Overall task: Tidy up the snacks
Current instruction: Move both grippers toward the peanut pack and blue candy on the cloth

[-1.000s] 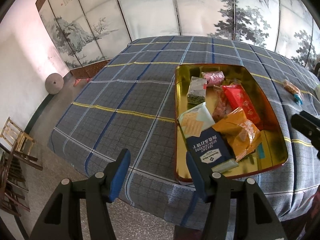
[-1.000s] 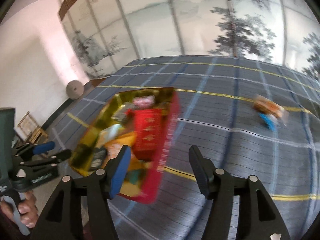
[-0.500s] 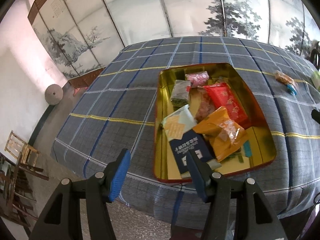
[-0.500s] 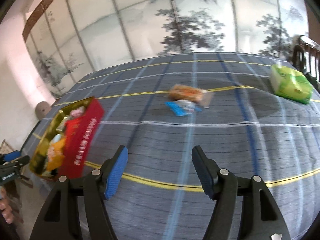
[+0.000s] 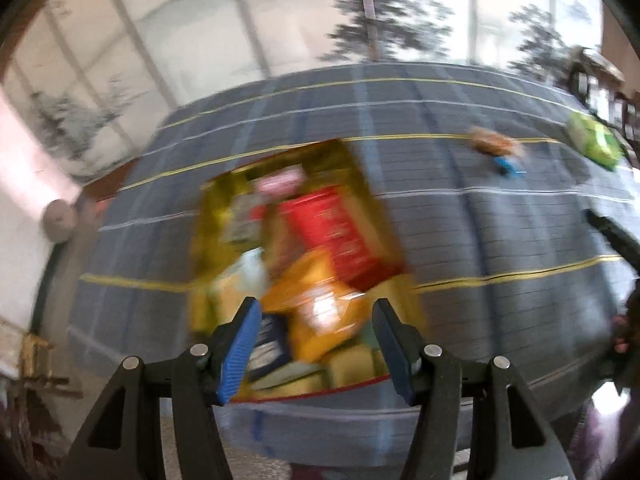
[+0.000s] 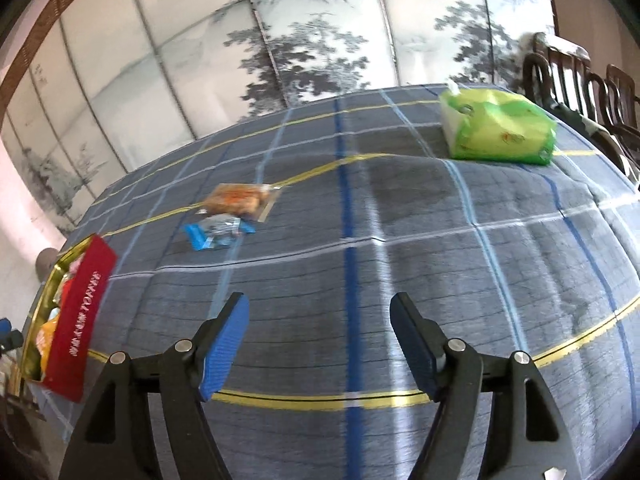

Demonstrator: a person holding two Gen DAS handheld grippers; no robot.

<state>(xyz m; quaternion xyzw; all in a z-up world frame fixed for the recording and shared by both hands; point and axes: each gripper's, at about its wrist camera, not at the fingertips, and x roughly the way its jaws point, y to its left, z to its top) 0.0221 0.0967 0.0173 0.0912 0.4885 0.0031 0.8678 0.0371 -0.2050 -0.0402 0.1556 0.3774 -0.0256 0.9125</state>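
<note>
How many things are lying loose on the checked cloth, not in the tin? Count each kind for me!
Orange snack packet in clear wrap: 1
Blue-and-silver snack packet: 1
Green tissue pack: 1
Total: 3

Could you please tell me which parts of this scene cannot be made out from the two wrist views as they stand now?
- Left wrist view: motion blur smears the snacks in the tin; no label is readable.
- Right wrist view: the tin's red wall hides most of its contents, and the picture's left edge cuts it off.
- Right wrist view: the print on the blue-ended wrapper and the orange packet is too small.
- Green tissue pack: its far side is hidden.
</note>
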